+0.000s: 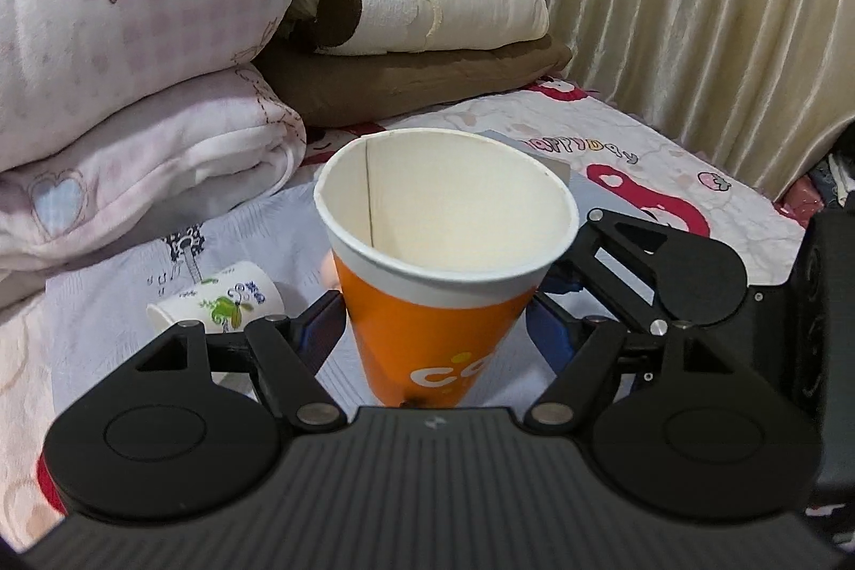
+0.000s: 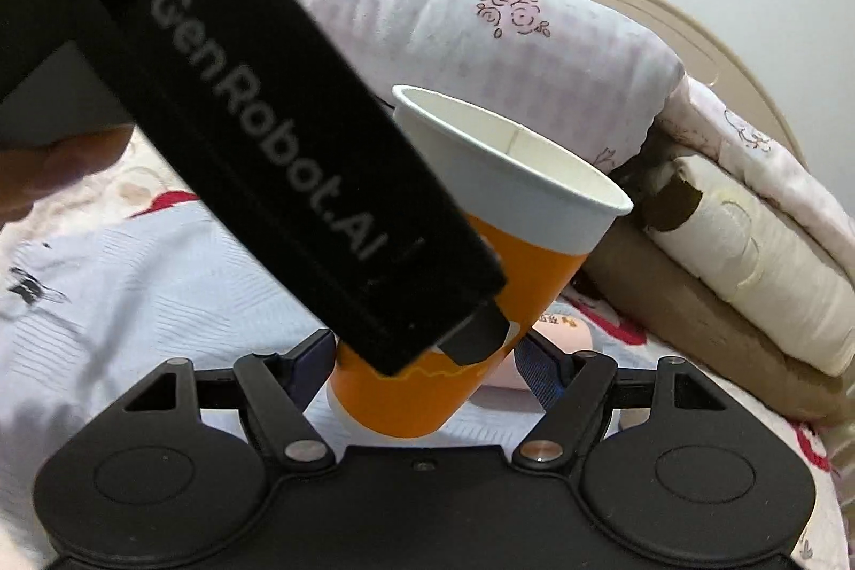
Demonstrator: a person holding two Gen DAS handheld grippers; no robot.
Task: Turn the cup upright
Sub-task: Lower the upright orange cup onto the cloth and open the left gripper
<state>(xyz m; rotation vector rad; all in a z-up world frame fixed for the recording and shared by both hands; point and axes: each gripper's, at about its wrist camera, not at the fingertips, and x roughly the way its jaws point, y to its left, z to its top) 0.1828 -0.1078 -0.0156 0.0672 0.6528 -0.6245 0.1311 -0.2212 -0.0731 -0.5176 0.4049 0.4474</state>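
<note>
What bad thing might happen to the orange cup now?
1. The orange cup leans while the left tool grips it over the soft bed cover. Set down like that, it may topple.
2. It looks like thin paper, so a harder squeeze might crush it.
3. The right tool crowds the same cup, so the two tools might bump and knock it loose.

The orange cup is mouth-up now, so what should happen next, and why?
Probably lower the cup onto the bedsheet and open the left gripper: the cup's mouth already faces up, it sits between that gripper's fingers, and looks somewhat tilted.
</note>
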